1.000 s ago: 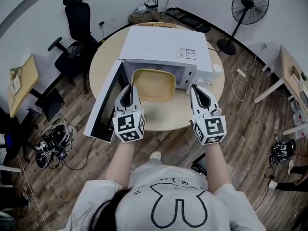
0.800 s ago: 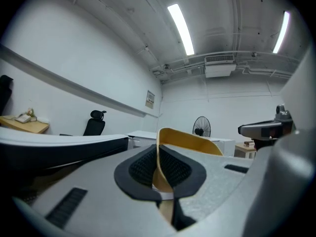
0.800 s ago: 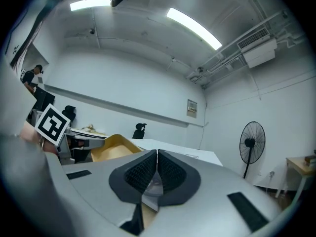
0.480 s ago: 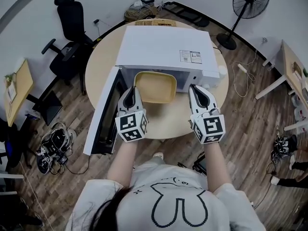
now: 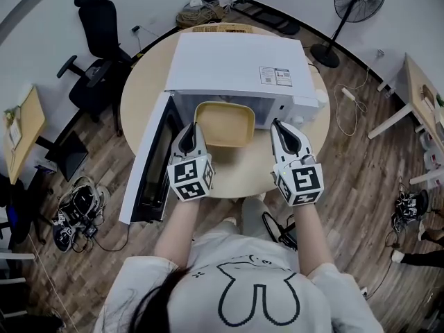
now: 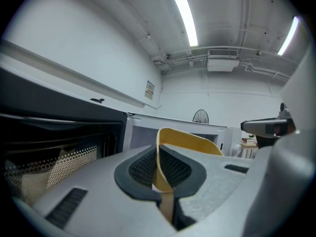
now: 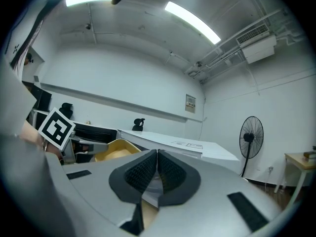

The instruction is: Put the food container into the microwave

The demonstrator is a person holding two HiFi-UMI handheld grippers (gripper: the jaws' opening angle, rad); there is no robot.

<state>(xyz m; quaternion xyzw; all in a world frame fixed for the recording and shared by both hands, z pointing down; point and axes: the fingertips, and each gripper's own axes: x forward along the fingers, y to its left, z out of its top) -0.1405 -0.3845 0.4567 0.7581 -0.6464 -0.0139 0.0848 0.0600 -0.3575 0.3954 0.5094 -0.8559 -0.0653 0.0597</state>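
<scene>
- My left tongs (image 5: 192, 127) are clamped on the near left rim of the yellow food container (image 5: 223, 123); the left gripper view shows the thin yellow wall pinched between the ribbed pads.
- My right tongs (image 5: 277, 125) have their jaws pressed together with nothing between them. They sit just right of the container, apart from it.
- The container's far edge lies at the mouth of the microwave (image 5: 236, 64). Its near part hangs over the table (image 5: 239, 175) in front, between my two tongs.
- The door (image 5: 149, 158) stands swung out on the left, close beside my left tongs.
- To do this well, I judge I should push straight in and keep the container level, since a one-corner grip lets it sag or twist.
- I should watch my left knuckle against the door and the container's right side against the opening's frame.
- I should let go only once its base rests fully inside.
</scene>
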